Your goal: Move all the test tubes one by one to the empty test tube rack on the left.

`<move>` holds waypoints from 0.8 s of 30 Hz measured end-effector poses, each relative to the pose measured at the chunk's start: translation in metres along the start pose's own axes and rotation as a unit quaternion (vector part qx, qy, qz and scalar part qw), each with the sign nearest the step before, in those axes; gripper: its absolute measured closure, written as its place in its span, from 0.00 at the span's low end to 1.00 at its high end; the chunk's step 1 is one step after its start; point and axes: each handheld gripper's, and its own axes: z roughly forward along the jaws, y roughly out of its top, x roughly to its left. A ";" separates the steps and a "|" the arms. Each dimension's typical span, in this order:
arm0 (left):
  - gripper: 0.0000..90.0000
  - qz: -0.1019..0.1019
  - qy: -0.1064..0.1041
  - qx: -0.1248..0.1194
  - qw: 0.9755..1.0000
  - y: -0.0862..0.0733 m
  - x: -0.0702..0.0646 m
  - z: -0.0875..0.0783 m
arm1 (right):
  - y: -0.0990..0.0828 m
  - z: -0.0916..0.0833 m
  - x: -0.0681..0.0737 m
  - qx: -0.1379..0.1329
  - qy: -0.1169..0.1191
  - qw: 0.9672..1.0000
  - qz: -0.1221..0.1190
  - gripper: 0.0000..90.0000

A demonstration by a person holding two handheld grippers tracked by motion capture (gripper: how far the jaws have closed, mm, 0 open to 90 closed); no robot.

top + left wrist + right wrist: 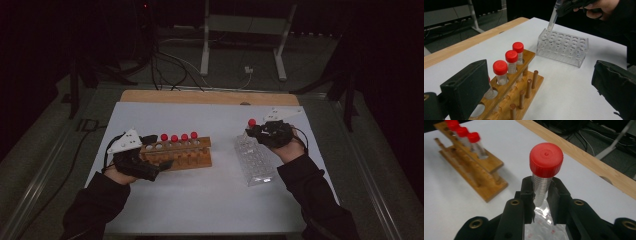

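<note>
Here the right gripper has its two black jaws clamped on a clear, graduated plastic tube with a red screw cap, its tip entering a hole at the far corner of the clear acrylic rack near the white tabletop's right edge. The likeliest fault is a tilted tube catching the hole's rim and shoving or tipping the rack, which looks light. The grip sits just below the cap, so the tube could also pivot. The left gripper, jaws spread and holding nothing, brackets the near end of the wooden rack with red-capped tubes; a careless nudge there could jostle them.
</note>
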 end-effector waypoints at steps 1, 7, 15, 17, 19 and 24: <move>0.02 -0.001 -0.004 0.000 1.000 0.001 0.000 0.000 | 0.001 -0.002 0.002 -0.003 0.002 1.000 -0.003 0.84; 0.02 0.006 -0.014 0.000 1.000 0.007 -0.006 0.000 | 0.007 -0.009 0.019 -0.008 0.021 1.000 -0.011 0.84; 0.02 0.009 -0.040 -0.007 0.999 0.018 -0.016 0.006 | 0.003 -0.006 0.048 -0.005 0.054 0.998 -0.025 0.84; 0.02 0.011 -0.044 -0.007 0.999 0.020 -0.019 0.009 | 0.000 -0.003 0.055 0.001 0.061 0.998 -0.029 0.84; 0.02 0.013 -0.051 -0.006 0.999 0.022 -0.022 0.012 | -0.002 -0.001 0.061 0.003 0.071 0.997 -0.029 0.84; 0.02 0.018 -0.075 0.000 0.997 0.024 -0.032 0.024 | -0.009 0.005 0.074 0.011 0.082 0.996 -0.027 0.84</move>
